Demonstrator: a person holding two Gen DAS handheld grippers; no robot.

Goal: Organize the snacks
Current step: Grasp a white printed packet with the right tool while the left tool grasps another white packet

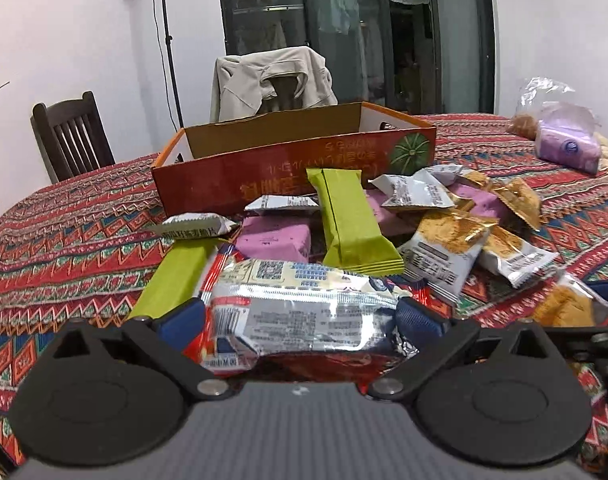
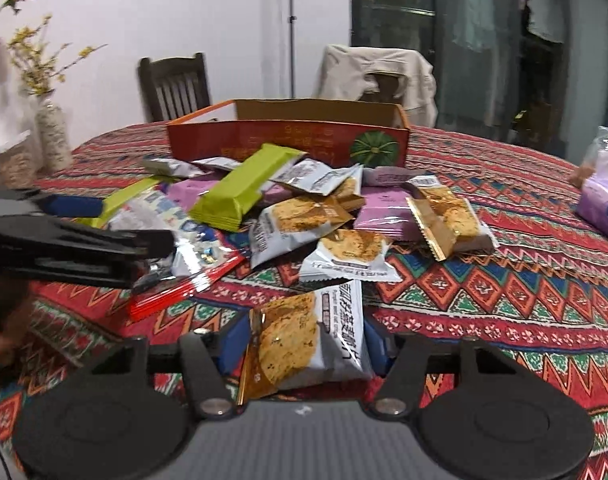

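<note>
In the left wrist view, the left hand-held gripper [image 1: 299, 316] is clamping a silver and red foil snack packet [image 1: 304, 312] between its blue pads [image 1: 179, 324], the packet lying crosswise just above the patterned surface [image 1: 63, 248]. Beyond it, a pile of snacks is sitting in front of an open red cardboard box [image 1: 295, 164]: a green bar wrapper [image 1: 350, 224] is leaning over a purple packet [image 1: 273, 238], and a second green bar [image 1: 175, 276] is lying to the left. Cracker packets [image 1: 448, 252] in white and gold are spreading to the right. A purple tissue pack [image 1: 568, 148] is resting far right, and a chair draped with a beige jacket [image 1: 271, 80] is standing behind the box.

In the right wrist view, the right hand-held gripper [image 2: 299, 348] is pinching a white cracker packet [image 2: 304, 344] upright between its blue pads [image 2: 378, 352], near the front edge of the pile. The left hand-held gripper [image 2: 115, 240] is showing at the left, with the foil snack packet [image 2: 183, 256] in its grip. The green bar wrapper [image 2: 247, 184] is lying diagonally across the heap, with the red cardboard box [image 2: 287, 140] behind it. A vase of dried flowers [image 2: 53, 136] is standing at the far left on the surface [image 2: 504, 280].
</note>
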